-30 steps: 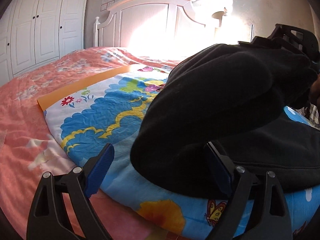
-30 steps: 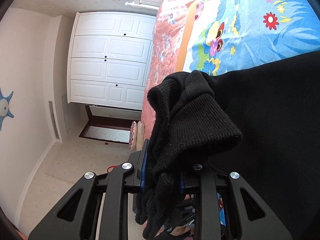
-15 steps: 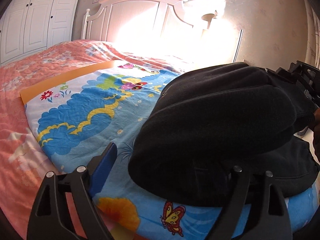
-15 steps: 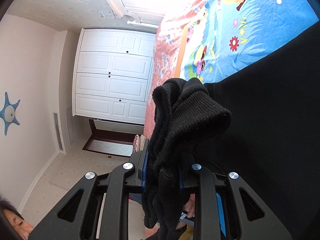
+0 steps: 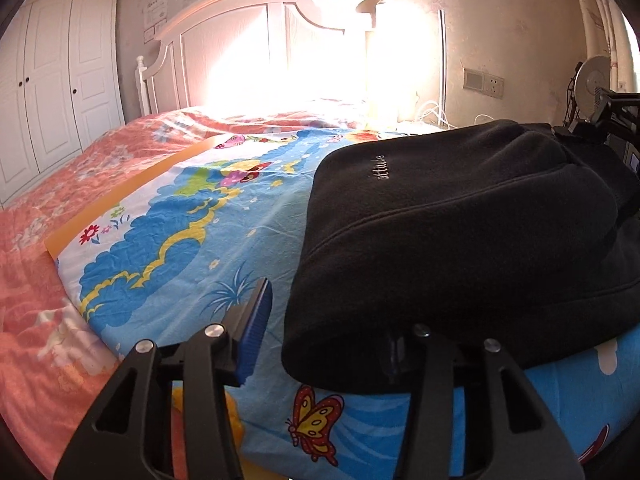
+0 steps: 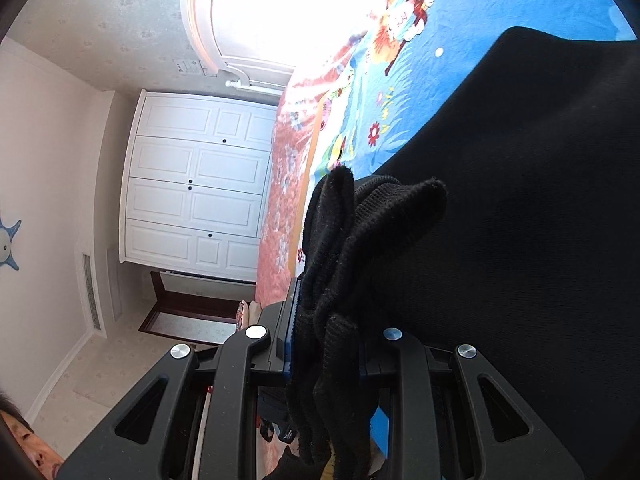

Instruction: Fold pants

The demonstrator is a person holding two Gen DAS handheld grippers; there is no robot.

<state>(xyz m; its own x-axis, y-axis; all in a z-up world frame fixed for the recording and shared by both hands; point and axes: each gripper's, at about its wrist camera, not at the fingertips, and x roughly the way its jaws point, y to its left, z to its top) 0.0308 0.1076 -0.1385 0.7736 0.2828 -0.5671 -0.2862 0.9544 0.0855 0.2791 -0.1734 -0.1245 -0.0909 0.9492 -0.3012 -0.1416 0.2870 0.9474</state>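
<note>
Black fleece pants (image 5: 460,240) lie doubled over on a bright cartoon sheet (image 5: 192,240) on the bed. My left gripper (image 5: 326,332) straddles the near folded edge with its jaws closing. Its blue left pad (image 5: 256,328) stands a little apart from the cloth, and the right finger is buried under the fold. My right gripper (image 6: 328,320) is shut on the bunched ribbed cuffs (image 6: 360,232) and holds them up over the dark spread of the pants (image 6: 520,240).
A pink floral bedspread (image 5: 48,280) lies under the sheet. A white headboard (image 5: 240,48) glares in sunlight at the back. White wardrobe doors (image 6: 192,188) stand beyond the bed. A fan (image 5: 596,84) and wall sockets (image 5: 484,84) are at the right. A person's head (image 6: 24,440) shows low left.
The left gripper's jaws have narrowed and it has slid along the bed toward the fold. The right gripper has carried the cuffs across over the pants, still gripping them.
</note>
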